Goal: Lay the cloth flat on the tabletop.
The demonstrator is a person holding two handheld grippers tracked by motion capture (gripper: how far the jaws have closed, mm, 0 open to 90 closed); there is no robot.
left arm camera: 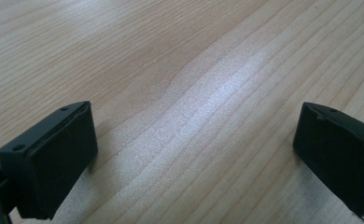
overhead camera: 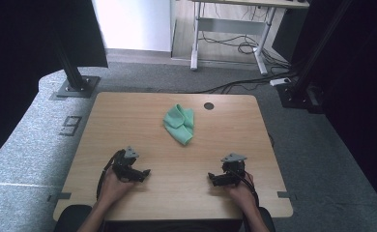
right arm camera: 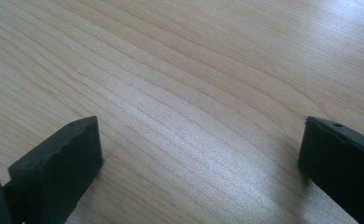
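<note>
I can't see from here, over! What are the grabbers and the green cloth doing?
Left hand-held gripper and right hand-held gripper open, empty, low over the table. Green cloth crumpled farther back, untouched. Path to it clear.

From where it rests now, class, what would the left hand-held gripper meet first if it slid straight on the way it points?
Probably the right hand-held gripper. The left hand-held gripper lies on the table, open, pointing across the near edge toward it, with bare wood between. The green cloth lies farther back, off that line, though depth is hard to judge.
</note>
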